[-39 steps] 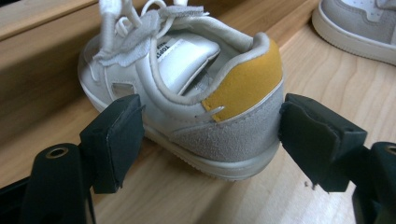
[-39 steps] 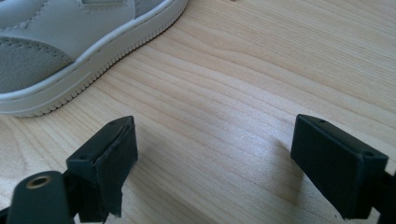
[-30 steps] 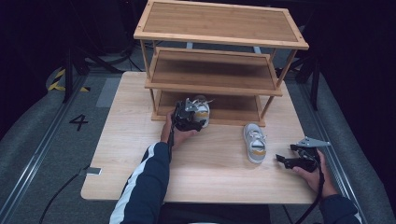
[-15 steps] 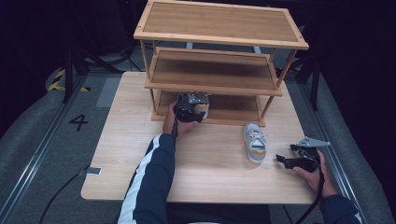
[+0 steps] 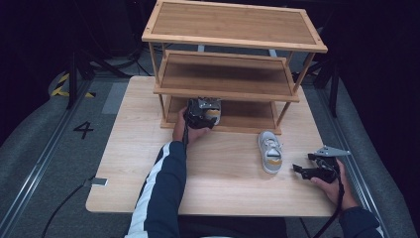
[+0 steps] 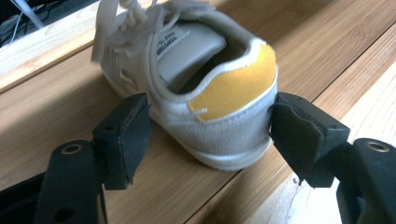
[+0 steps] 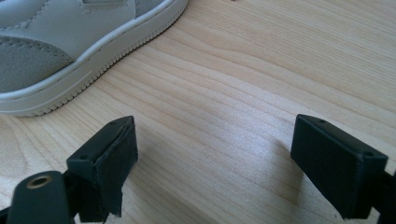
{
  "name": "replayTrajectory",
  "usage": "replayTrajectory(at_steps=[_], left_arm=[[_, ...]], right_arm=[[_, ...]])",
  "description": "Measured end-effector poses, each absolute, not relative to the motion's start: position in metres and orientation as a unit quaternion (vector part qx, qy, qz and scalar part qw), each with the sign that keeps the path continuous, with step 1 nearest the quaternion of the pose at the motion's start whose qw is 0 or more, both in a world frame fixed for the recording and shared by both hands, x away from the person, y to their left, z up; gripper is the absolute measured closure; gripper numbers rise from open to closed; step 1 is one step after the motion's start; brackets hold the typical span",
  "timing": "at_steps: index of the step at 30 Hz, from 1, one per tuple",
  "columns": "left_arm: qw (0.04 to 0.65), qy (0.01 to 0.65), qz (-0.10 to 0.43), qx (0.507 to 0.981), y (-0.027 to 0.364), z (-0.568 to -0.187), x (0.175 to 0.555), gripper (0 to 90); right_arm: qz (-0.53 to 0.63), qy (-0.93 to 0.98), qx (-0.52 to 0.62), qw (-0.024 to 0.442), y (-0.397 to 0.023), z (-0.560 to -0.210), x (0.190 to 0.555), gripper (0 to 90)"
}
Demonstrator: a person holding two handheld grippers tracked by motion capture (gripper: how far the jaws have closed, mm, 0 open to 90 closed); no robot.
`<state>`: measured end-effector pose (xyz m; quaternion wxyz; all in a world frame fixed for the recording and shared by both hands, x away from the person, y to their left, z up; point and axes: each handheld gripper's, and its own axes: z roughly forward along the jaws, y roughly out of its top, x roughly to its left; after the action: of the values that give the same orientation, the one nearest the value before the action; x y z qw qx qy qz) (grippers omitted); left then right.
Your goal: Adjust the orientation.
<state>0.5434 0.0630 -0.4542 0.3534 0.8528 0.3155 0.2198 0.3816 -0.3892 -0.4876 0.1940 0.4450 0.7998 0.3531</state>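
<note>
Your left gripper (image 5: 204,111) reached under the wooden rack (image 5: 233,89) at the far edge of the table (image 5: 148,148), its jaws clasped on the yellow heel of a grey shoe (image 6: 205,84) sitting on the rack's bottom shelf (image 5: 247,115), near that shelf's left end. A second grey shoe (image 5: 270,151) lay on the table toward its right edge. Just right of it, your right gripper (image 5: 309,171) rested near the front right corner, jaws spread wide with nothing between them.

Rack: three-tier bamboo shoe rack (image 5: 233,91) at the far side of the pale wooden table (image 5: 129,163).
Bottom shelf: grey-and-white sneaker with yellow heel (image 6: 196,88).
Table, right of it: second matching sneaker (image 5: 270,151).
</note>
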Motion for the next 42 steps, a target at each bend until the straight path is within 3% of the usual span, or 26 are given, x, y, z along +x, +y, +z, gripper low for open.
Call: replayTrajectory(at_steps=[9,27,42], left_arm=[[0.369,0.334,0.202,0.843,0.073,-0.456,0.523,27.9],[0.327,0.295,0.188,0.878,0.107,-0.464,0.475,27.4],[0.341,0.29,0.167,0.879,0.132,-0.462,0.439,26.6]], right_arm=[[0.353,0.8,0.444,0.194,-0.389,-0.488,0.381,15.1],[0.353,0.8,0.445,0.194,-0.389,-0.488,0.381,15.1],[0.353,0.8,0.444,0.194,-0.389,-0.488,0.381,15.1]])
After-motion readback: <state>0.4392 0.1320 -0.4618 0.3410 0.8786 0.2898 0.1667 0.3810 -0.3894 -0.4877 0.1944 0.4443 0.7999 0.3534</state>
